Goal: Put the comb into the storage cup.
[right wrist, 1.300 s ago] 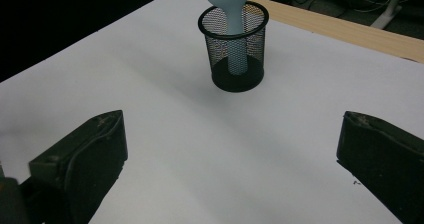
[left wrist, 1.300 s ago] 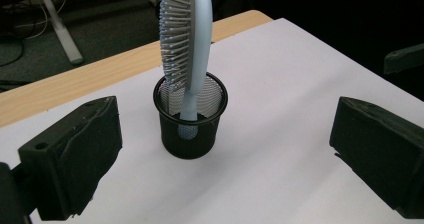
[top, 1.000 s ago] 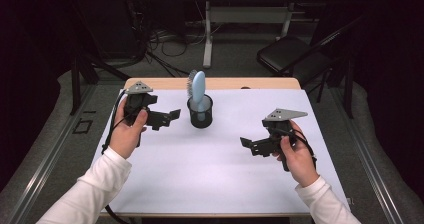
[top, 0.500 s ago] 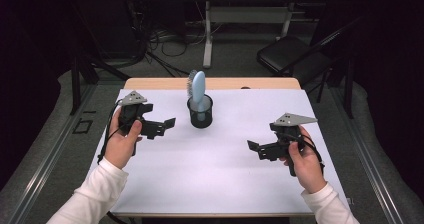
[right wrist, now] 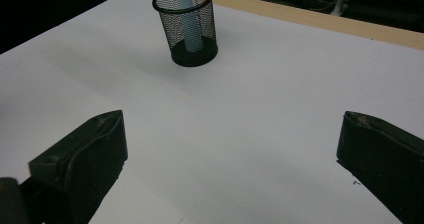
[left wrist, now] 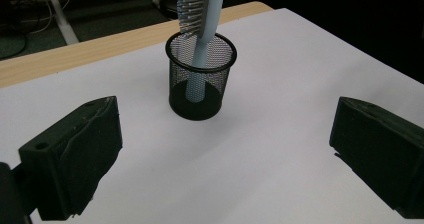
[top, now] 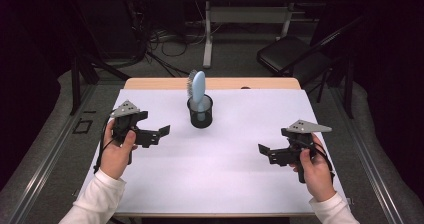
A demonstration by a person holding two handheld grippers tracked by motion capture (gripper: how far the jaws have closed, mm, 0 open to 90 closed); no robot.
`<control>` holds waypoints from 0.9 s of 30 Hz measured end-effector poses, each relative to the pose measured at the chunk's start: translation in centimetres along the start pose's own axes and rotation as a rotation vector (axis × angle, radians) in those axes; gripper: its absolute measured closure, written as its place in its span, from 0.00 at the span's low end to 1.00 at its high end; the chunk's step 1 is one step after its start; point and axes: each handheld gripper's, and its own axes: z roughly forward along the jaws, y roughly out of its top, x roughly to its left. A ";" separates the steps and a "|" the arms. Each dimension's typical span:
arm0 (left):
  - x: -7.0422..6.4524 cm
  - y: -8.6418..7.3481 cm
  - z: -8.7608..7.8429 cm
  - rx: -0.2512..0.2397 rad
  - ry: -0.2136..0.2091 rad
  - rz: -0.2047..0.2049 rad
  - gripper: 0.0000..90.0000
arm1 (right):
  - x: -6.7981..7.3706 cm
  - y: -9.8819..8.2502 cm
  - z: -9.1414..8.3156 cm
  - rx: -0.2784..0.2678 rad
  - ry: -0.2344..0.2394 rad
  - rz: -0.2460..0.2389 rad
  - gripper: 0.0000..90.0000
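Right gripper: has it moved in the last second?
Yes. The right gripper has drawn back toward the person and outward, away from the mesh cup, which stayed put.

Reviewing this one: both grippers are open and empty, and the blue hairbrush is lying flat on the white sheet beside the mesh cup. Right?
Not quite. The blue hairbrush stands handle-down inside the mesh cup, as the left gripper view shows. Both the left gripper and right gripper are indeed open and empty.

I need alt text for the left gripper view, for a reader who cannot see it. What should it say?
A black mesh cup stands on a white sheet, holding a pale blue hairbrush handle-down, bristles at the top edge. The left tongs frame it from below, jaws wide apart and empty. A wooden table edge runs behind.
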 end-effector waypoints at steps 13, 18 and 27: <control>0.6 -2.6 0.0 -0.027 -0.033 -0.054 0.02 | -1.0 -1.7 -0.7 -0.004 -0.041 0.027 0.00; 0.7 -3.4 0.3 -0.023 -0.023 -0.052 0.02 | -1.5 -2.7 -0.5 0.001 -0.055 0.049 0.00; 1.1 -5.0 0.6 -0.013 0.007 -0.041 0.02 | -1.8 -3.9 -0.4 0.003 -0.074 0.052 0.00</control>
